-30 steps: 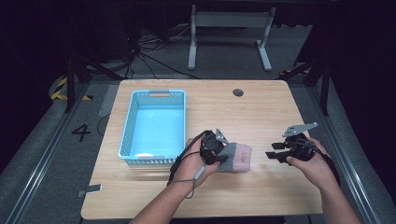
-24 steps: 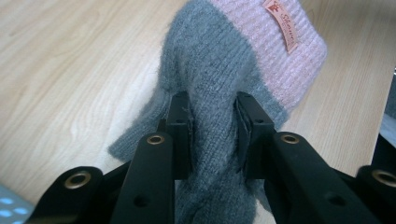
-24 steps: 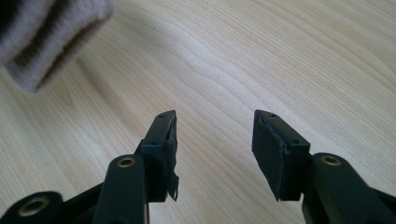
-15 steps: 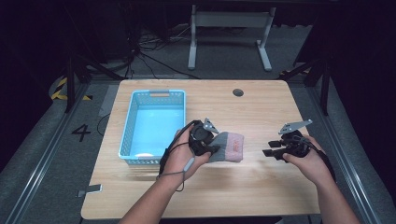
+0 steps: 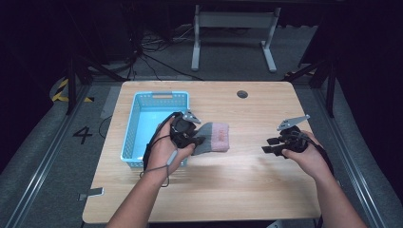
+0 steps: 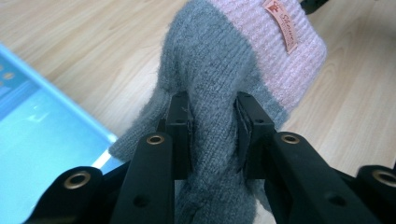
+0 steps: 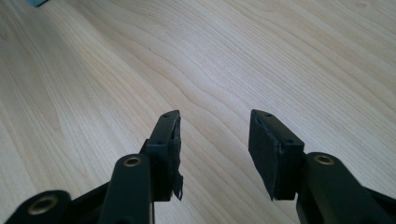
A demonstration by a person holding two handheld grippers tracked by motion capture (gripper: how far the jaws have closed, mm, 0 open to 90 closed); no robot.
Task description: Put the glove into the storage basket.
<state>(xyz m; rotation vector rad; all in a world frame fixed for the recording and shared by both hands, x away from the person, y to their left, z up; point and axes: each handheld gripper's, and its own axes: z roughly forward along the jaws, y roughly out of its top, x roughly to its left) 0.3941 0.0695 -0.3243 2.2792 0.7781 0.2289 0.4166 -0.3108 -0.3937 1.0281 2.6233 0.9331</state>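
One blue basket [image 5: 138, 124] beside gripped sock [image 5: 214, 137], wooden table [image 5: 247, 180]

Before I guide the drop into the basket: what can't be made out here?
- Glove fingertips: left gripper view, cut off at the bottom edge behind the left claw.
- Label wording: too small.
- Basket near right corner: high view, hidden by the left hand.

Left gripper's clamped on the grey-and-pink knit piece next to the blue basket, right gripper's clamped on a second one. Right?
Not quite. The right gripper holds nothing: the right gripper view shows its jaws apart over bare table. The left gripper is clamped on the knit piece beside the blue basket.
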